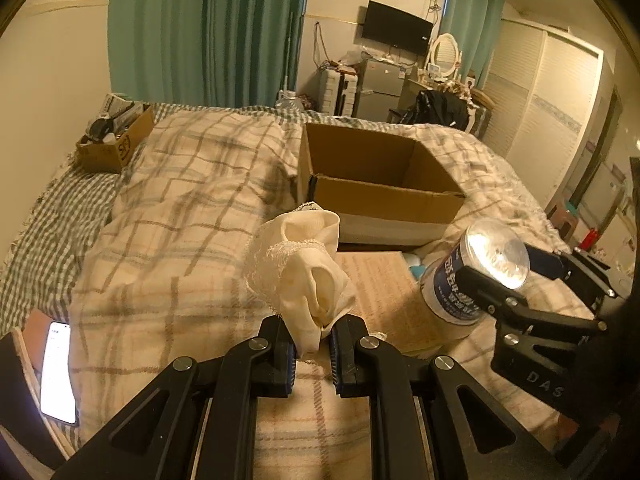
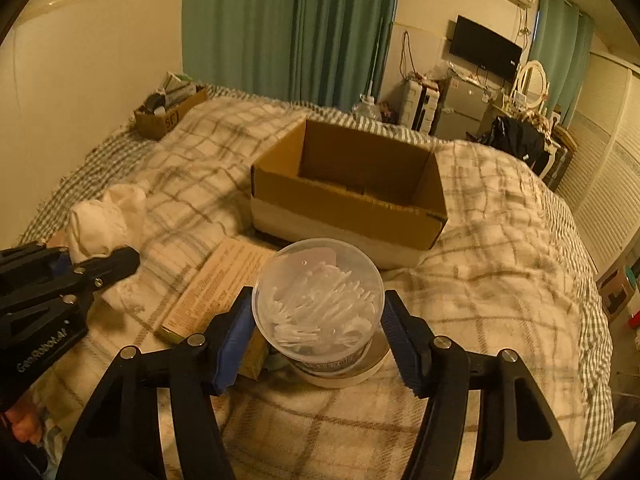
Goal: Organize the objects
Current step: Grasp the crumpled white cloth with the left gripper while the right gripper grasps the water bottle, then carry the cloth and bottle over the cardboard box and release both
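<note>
My left gripper [image 1: 313, 340] is shut on a cream lace-trimmed cloth [image 1: 308, 268] and holds it above the plaid bed; it also shows in the right wrist view [image 2: 108, 220]. My right gripper [image 2: 318, 320] is shut on a clear round tub of cotton swabs [image 2: 318, 304], seen tilted in the left wrist view [image 1: 472, 272]. An open cardboard box [image 1: 380, 184] stands on the bed just beyond both grippers, and also shows in the right wrist view [image 2: 348, 196]; its inside looks empty.
A flat tan printed box [image 2: 216, 292] lies on the blanket under the tub. A small cardboard box of clutter [image 1: 116, 136] sits at the bed's far left. A lit phone [image 1: 58, 372] lies at the left edge. Wardrobe and dresser stand beyond.
</note>
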